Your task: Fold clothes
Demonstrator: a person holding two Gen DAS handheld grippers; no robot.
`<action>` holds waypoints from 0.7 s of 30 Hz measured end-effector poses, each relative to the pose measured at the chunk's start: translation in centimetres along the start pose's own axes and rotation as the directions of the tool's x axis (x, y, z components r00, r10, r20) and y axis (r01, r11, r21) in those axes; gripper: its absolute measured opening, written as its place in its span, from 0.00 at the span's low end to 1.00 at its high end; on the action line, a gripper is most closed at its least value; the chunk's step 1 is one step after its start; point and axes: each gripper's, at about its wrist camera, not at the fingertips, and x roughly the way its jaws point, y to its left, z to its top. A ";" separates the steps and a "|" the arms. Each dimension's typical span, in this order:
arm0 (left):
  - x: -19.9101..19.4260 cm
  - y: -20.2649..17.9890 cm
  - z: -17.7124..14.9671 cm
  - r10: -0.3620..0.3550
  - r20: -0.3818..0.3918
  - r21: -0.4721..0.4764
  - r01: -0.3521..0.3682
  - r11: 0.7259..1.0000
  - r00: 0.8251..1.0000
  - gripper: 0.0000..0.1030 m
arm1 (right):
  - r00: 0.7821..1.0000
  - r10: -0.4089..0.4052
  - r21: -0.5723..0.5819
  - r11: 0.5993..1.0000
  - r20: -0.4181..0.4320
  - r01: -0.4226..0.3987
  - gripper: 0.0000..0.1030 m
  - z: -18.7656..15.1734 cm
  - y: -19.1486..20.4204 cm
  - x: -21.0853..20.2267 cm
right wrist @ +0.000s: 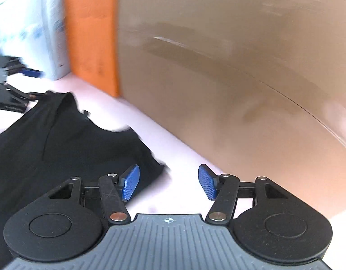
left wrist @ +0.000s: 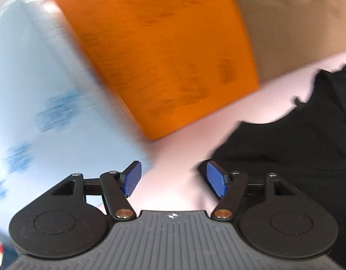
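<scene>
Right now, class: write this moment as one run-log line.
task: fold clothes | left gripper: open, empty | right gripper: open, empty | black garment: lying on white table | boxes behind

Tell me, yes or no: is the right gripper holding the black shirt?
No, the right gripper is open with only bare table between its pads; the black shirt lies beside it.

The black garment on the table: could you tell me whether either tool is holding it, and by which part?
Nothing is held. The left tool and right tool are both open with only table between their pads; the black garment lies free.
</scene>
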 end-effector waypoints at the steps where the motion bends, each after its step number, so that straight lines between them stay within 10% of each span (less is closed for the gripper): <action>1: -0.8 1.2 -0.3 0.009 -0.005 -0.040 -0.009 0.999 1.000 0.62 | 1.000 0.006 0.065 0.998 -0.002 -0.006 0.54 -1.0 -0.7 -1.7; 4: -4.7 4.9 -2.2 -0.027 -0.010 -0.204 0.024 0.979 1.000 0.72 | 0.994 0.107 0.319 0.942 0.004 -0.103 0.66 -5.5 -2.4 -6.3; 8: -10.6 4.8 -5.8 -0.124 0.021 -0.244 0.126 0.962 0.992 0.75 | 0.967 0.248 0.614 0.756 0.051 -0.227 0.67 -13.8 -3.1 -10.5; 13: -16.1 -0.1 -10.3 -0.301 0.027 -0.172 0.301 0.938 0.953 0.76 | 0.942 0.319 0.680 0.669 0.102 -0.300 0.67 -18.8 -0.4 -11.2; 19: -19.8 -5.7 -14.1 -0.322 -0.072 -0.117 0.313 0.943 0.944 0.76 | 0.892 0.338 0.735 0.514 0.301 -0.443 0.67 -19.5 2.5 -8.0; 21: -19.6 -6.6 -14.8 -0.299 -0.094 -0.119 0.287 0.950 0.950 0.79 | 0.902 0.319 0.741 0.521 0.291 -0.424 0.45 -18.9 3.4 -6.8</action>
